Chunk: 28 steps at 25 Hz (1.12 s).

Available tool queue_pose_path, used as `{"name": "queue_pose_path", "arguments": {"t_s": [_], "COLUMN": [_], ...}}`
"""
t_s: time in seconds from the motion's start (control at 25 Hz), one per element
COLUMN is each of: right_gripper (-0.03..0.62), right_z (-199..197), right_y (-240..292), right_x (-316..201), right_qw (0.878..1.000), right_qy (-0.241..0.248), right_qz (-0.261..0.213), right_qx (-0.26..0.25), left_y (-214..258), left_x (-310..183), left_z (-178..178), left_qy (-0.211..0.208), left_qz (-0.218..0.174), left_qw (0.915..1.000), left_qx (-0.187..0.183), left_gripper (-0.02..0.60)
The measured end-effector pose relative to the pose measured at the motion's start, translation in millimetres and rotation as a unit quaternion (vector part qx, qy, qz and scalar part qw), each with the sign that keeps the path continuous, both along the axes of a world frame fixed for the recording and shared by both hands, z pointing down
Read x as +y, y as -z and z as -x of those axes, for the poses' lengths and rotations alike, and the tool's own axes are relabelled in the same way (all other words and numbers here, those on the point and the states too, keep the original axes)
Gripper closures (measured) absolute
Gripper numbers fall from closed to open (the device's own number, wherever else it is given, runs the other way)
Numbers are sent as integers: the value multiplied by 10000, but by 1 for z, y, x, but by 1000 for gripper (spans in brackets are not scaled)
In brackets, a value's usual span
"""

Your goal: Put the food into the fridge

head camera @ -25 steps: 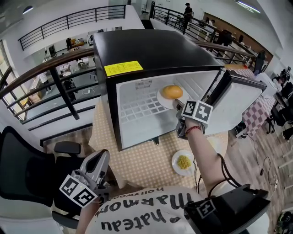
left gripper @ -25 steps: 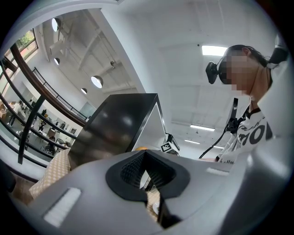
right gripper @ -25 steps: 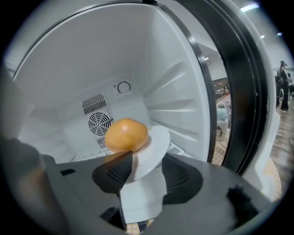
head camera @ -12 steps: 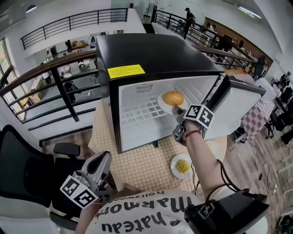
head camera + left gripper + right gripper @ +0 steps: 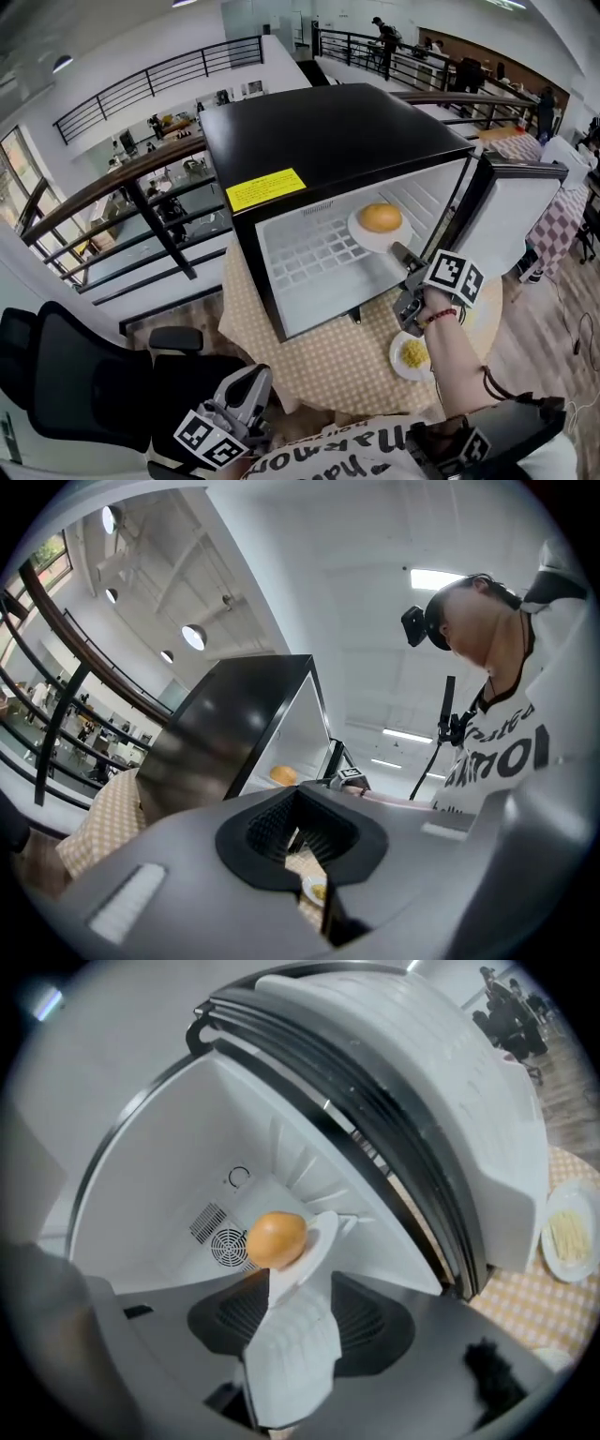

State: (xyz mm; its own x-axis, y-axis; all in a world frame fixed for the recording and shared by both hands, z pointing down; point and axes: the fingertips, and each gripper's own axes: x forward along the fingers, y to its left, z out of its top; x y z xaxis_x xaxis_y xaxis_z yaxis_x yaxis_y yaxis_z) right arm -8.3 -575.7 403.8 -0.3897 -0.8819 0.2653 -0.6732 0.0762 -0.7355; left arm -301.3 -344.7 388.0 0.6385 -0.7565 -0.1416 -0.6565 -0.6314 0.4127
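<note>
**Step:** loading 1st dish. R tongs (image 5: 286,1312) were clamped on the rim of plate (image 5: 317,1237), with bun (image 5: 277,1238) just ahead, inside the fridge (image 5: 319,131) mouth. Next, prob.: reach deeper, lower, release. Only the R gripper view showed the pinch. Only the head view showed L tongs (image 5: 251,382) low and idle; they were near-closed, empty. 2nd plate (image 5: 411,354) lay below R tongs.
</note>
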Motion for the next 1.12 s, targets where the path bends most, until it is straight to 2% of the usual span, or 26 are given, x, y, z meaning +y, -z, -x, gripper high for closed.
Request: {"name": "queue_pose_path", "arguments": {"t_s": [0.16,0.2,0.24,0.36,0.48,0.56,0.64,0.68,0.84,0.92,1.0,1.12], "right_gripper": [382,423,572,579,579,579,579,579,579,579,579,579], "right_z": [0,-1,-3,-17,-43,-70,-98,-110,-142,-159,-176,-194], "right_y": [0,-7,-13,-14,-8,0,14,21,45,51,55,60], "right_x": [35,41,45,65,90,112,141,157,219,248,274,310], "right_qw": [9958,9945,9930,9869,9866,9828,9717,9667,9574,9549,9516,9443], "right_qy": [365,484,568,818,974,1001,1119,1226,1861,2000,2084,2233], "right_qz": [-268,-263,-260,-561,-934,-1252,-1585,-1701,-1935,-1972,-2058,-2242], "right_qx": [-799,-895,-1004,-1272,-912,-912,-1345,-1464,-1064,-965,-929,-907], "left_y": [-5,-3,0,5,10,19,26,29,37,40,44,48], "left_x": [6,9,12,19,30,45,64,73,108,130,155,194], "left_z": [-5,-8,-13,-30,-62,-92,-123,-135,-173,-192,-215,-248], "left_qy": [11,-1,3,62,-14,-25,130,250,598,724,826,872], "left_qz": [82,20,-59,-41,100,-67,-199,-180,154,133,0,-190], "left_qw": [9996,9994,9991,9994,9999,9993,9978,9975,9981,9969,9961,9959], "left_qx": [-253,-347,-428,-342,-127,-372,-626,-629,54,292,322,145], "left_gripper": [575,575,575,575,575,575,575,575,575,575,575,575]}}
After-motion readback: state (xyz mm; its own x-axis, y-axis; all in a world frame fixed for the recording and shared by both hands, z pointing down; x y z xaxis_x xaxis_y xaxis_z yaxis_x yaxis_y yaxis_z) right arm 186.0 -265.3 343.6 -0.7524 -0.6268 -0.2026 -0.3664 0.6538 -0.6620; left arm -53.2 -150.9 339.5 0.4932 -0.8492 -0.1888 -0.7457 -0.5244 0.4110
